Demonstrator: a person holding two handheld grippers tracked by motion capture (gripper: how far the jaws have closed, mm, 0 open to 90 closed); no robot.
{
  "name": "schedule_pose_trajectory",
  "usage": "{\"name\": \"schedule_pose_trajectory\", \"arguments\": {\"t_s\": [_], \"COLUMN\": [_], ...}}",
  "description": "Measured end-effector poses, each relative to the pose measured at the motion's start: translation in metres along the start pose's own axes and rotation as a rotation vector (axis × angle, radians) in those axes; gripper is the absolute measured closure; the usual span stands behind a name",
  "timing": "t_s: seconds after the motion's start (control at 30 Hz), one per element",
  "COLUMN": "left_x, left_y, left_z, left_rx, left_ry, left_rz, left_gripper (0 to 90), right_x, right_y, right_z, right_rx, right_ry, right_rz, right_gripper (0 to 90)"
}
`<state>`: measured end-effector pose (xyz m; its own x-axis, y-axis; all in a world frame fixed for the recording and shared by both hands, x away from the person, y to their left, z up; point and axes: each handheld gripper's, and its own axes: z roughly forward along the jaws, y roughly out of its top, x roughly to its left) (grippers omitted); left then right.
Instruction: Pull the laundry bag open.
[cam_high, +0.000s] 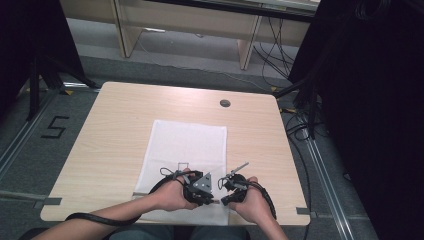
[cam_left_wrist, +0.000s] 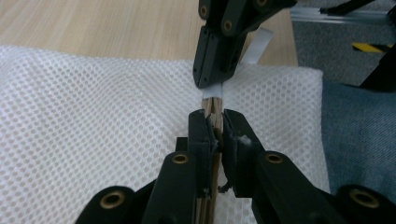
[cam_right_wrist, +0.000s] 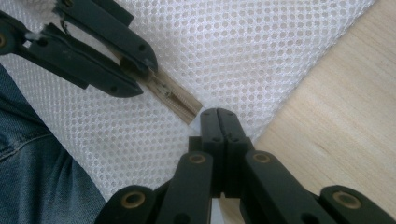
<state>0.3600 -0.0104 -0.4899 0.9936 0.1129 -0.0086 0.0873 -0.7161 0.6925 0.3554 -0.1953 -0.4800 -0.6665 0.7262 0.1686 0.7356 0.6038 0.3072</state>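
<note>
We see the left gripper (cam_left_wrist: 215, 128) clamped on the beige zipper (cam_right_wrist: 175, 99) of the white mesh bag (cam_high: 187, 145); right gripper (cam_right_wrist: 227, 122) pinched closed, seemingly on the bag's edge.

Zipper (cam_left_wrist: 212, 105) pull hidden between closed jaws.

Both claws (cam_high: 216, 192) clamped (tips meeting).

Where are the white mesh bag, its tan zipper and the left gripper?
Mesh bag (cam_high: 185, 140): high view, bare middle of the fabric.
Zipper (cam_right_wrist: 175, 99): right gripper view, its teeth between the grippers.
Left gripper (cam_left_wrist: 215, 133): left gripper view, between its tips, shut on the zipper.
</note>
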Motion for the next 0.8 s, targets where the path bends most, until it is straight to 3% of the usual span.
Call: {"name": "schedule_pose_trajectory", "arguments": {"t_s": [0.13,0.2,0.47,0.8], "left_x": [0.000,0.000,0.000,0.000], "left_y": [-0.002,-0.002,-0.004,-0.006], "left_z": [-0.003,-0.005,-0.009,-0.013], "left_rx": [-0.011,0.000,-0.001,-0.001], "left_ry": [0.002,0.006,0.006,0.009], "left_rz": [-0.022,-0.004,-0.009,-0.006], "left_gripper": [81.7,81.7,81.7,81.7], "right_x": [0.000,0.001,-0.001,-0.001], "right_y": [0.000,0.000,0.000,0.000], "right_z": [-0.001,-0.001,0.000,0.000], "right_rx": [0.006,0.009,-0.005,0.003], "right_ry": [0.001,0.007,0.008,0.006], "right_rz": [0.009,0.020,0.001,0.014], "right_gripper": [90.0,90.0,90.0,90.0]}}
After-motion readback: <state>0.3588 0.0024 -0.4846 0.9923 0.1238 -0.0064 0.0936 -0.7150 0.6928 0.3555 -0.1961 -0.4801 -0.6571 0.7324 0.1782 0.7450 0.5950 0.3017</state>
